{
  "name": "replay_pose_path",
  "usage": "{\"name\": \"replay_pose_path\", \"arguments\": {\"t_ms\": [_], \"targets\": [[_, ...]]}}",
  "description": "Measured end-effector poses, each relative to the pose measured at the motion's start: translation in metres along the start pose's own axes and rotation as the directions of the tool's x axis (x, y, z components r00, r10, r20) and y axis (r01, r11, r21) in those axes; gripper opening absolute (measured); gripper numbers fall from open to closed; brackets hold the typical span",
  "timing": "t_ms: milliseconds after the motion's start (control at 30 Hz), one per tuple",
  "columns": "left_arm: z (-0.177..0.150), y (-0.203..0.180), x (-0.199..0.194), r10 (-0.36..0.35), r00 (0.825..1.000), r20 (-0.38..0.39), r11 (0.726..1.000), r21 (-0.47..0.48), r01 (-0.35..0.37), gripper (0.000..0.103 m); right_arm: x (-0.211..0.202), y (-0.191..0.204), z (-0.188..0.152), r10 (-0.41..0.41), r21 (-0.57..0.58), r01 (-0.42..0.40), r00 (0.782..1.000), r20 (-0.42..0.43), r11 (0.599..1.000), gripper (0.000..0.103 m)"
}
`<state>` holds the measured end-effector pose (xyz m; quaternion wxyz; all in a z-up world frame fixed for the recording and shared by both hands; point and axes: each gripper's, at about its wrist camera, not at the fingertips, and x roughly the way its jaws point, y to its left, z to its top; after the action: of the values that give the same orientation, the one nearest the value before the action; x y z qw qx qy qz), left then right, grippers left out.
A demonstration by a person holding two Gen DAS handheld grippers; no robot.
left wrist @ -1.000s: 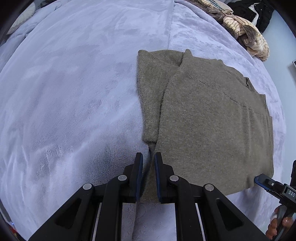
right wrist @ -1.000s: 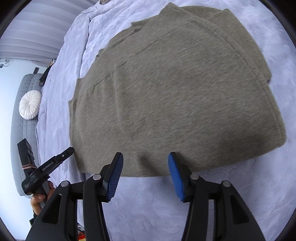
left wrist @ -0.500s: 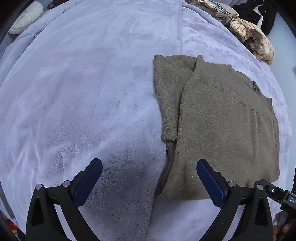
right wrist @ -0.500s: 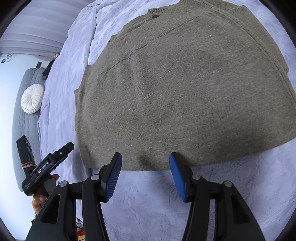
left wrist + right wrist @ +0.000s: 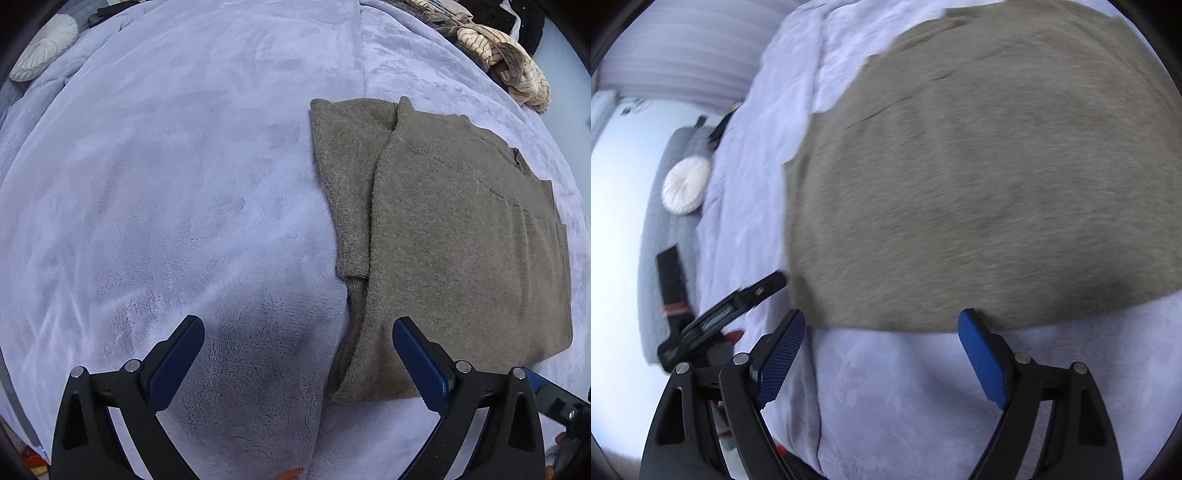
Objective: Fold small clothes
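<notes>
An olive-brown knit sweater lies folded flat on the lavender blanket, one sleeve folded along its left side. My left gripper is open and empty, hovering just off the sweater's near left corner. In the right wrist view the sweater fills the upper frame, blurred by motion. My right gripper is open and empty, just short of the sweater's near edge. The left gripper shows there at the left, beside the sweater's corner.
A heap of striped and dark clothes lies at the far right of the bed. A round white cushion sits at the far left on a grey quilted surface. The bed's edge is near both grippers.
My left gripper let go of the sweater's near left edge, opened wide and drew back. My right gripper opened wider and swung, blurring its view. The sweater stays flat.
</notes>
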<state>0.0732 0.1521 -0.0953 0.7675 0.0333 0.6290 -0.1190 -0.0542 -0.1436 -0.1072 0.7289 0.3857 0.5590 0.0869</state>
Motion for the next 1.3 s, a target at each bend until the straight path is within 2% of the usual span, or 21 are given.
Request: {"name": "replay_pose_path", "arguments": {"t_ms": [167, 267, 333, 533, 700, 867, 1067, 1200, 1267, 1300], "targets": [[0.003, 0.005, 0.010, -0.034, 0.999, -0.036, 0.999, -0.015, 0.034, 0.102, 0.018, 0.010, -0.010, 0.038, -0.011, -0.039, 0.996, -0.082, 0.999, 0.087], [0.004, 0.010, 0.018, -0.049, 0.997, -0.060, 0.998, -0.038, 0.047, 0.102, 0.023, 0.010, -0.014, 0.046, 0.012, -0.045, 0.995, -0.086, 0.999, 0.087], [0.006, 0.014, 0.021, -0.091, 0.993, -0.071, 0.995, -0.043, 0.088, 0.102, 0.026, 0.009, -0.017, 0.053, 0.027, -0.051, 0.995, -0.086, 0.998, 0.087], [0.015, 0.030, 0.018, -0.180, 0.983, -0.046, 0.980, -0.090, 0.175, 0.102, 0.037, -0.004, -0.021, 0.115, 0.123, -0.105, 0.991, -0.074, 0.987, 0.087], [0.025, 0.039, 0.022, -0.236, 0.971, -0.033, 0.963, -0.145, 0.229, 0.102, 0.053, -0.015, -0.022, 0.209, 0.238, -0.199, 0.978, -0.017, 0.951, 0.088], [0.021, 0.037, 0.024, -0.279, 0.960, -0.031, 0.946, -0.181, 0.269, 0.102, 0.073, -0.016, -0.014, 0.324, 0.334, -0.325, 0.944, 0.060, 0.885, 0.088], [0.024, 0.041, 0.021, -0.374, 0.927, -0.006, 0.907, -0.213, 0.364, 0.102, 0.092, -0.015, -0.006, 0.380, 0.404, -0.394, 0.917, 0.117, 0.826, 0.088], [0.029, 0.042, 0.020, -0.462, 0.887, 0.008, 0.856, -0.257, 0.448, 0.102, 0.097, -0.020, -0.005, 0.436, 0.455, -0.453, 0.888, 0.149, 0.766, 0.088], [0.031, 0.041, 0.022, -0.501, 0.865, 0.012, 0.831, -0.272, 0.485, 0.102, 0.097, -0.025, -0.006, 0.452, 0.475, -0.469, 0.878, 0.158, 0.745, 0.082], [0.032, 0.040, 0.022, -0.513, 0.858, 0.010, 0.823, -0.276, 0.496, 0.102, 0.098, -0.026, -0.005, 0.457, 0.482, -0.473, 0.875, 0.160, 0.737, 0.072]]}}
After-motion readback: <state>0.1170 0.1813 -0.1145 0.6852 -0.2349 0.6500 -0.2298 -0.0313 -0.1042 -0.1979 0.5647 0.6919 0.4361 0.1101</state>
